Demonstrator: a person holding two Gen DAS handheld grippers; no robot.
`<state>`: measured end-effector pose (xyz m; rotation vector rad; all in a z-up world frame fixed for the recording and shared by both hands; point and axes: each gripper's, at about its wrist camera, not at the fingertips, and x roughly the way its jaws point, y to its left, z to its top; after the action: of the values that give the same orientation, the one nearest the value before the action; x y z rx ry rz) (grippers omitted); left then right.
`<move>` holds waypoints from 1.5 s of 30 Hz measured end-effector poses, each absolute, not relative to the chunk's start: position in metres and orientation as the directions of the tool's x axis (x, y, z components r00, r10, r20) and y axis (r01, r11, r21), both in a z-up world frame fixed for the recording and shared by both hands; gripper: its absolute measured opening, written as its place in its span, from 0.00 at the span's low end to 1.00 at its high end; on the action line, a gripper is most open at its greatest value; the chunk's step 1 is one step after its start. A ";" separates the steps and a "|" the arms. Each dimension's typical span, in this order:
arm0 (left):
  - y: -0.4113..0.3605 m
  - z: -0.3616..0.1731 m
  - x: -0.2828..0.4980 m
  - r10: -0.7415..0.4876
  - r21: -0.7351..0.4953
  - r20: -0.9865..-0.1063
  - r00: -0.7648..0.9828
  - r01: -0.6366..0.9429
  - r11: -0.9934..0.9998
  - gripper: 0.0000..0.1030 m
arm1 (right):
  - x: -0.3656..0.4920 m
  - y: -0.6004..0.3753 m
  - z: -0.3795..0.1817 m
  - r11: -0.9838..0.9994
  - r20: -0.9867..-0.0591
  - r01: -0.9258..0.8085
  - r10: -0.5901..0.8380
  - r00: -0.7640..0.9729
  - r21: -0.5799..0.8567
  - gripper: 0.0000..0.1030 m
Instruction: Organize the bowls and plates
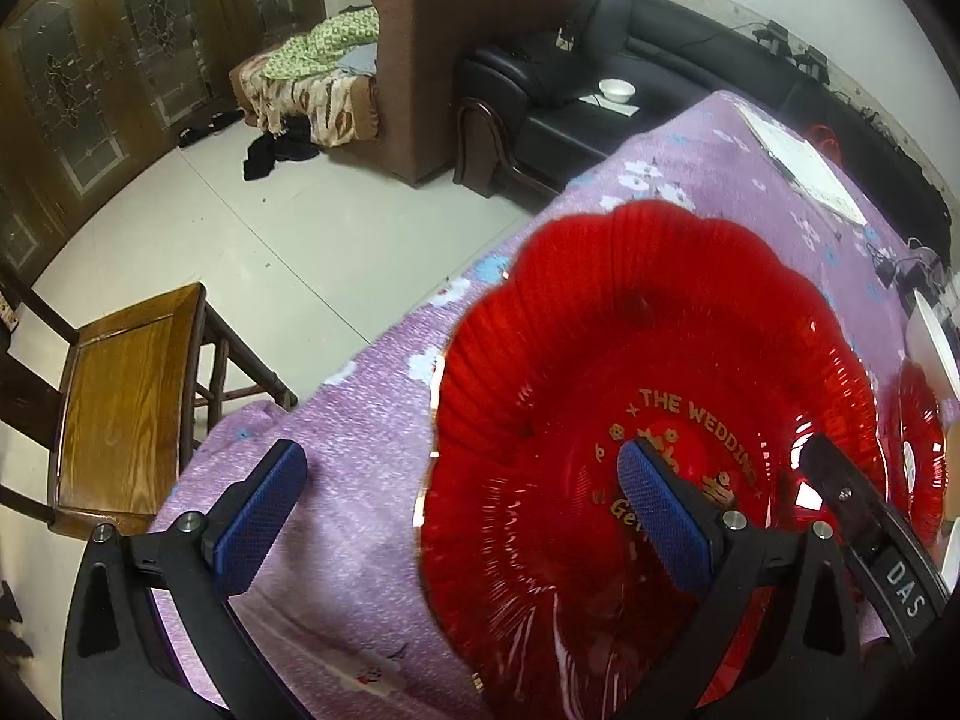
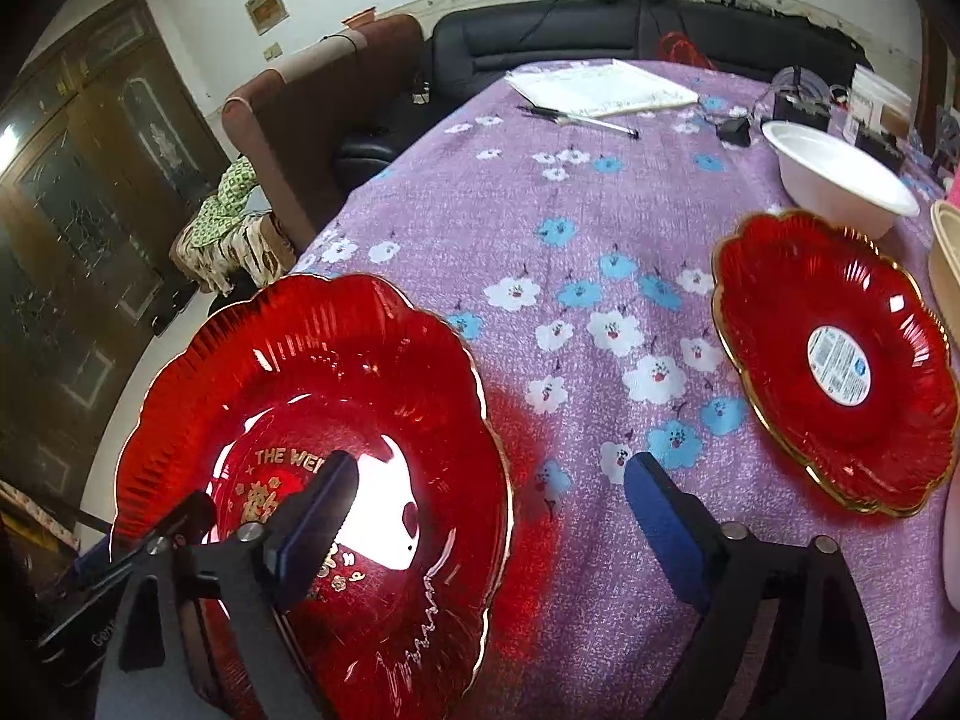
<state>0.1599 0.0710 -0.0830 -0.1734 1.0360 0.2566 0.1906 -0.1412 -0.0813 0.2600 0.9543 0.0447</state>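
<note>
A big red glass plate (image 1: 630, 330) with gold lettering lies near the edge of the purple flowered tablecloth (image 1: 372, 396). My left gripper (image 1: 462, 462) is open and straddles the plate's left rim: one blue pad is over the cloth, the other over the plate. My right gripper (image 2: 492, 468) is open too and straddles the right rim of the same plate (image 2: 312, 396), with neither pad touching it. To the right lie a second red plate (image 2: 834, 360) with a white sticker and a white bowl (image 2: 840, 180).
A beige bowl (image 2: 948, 276) shows at the right edge. Papers (image 2: 600, 90), a pen (image 2: 594, 120) and black electronics (image 2: 798, 102) lie at the table's far end. A wooden chair (image 1: 126, 396) stands by the table's edge, with sofas (image 1: 468, 42) beyond.
</note>
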 end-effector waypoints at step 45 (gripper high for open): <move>0.076 -0.068 0.041 0.228 0.178 -0.788 0.571 -0.143 0.974 0.64 | 0.047 -0.180 -0.060 0.913 -0.684 0.060 0.258 0.682 0.404 0.68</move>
<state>0.0408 0.0758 -0.0676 0.0977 0.9381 0.2180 0.0468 -0.1796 -0.0600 0.4170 0.8180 0.1147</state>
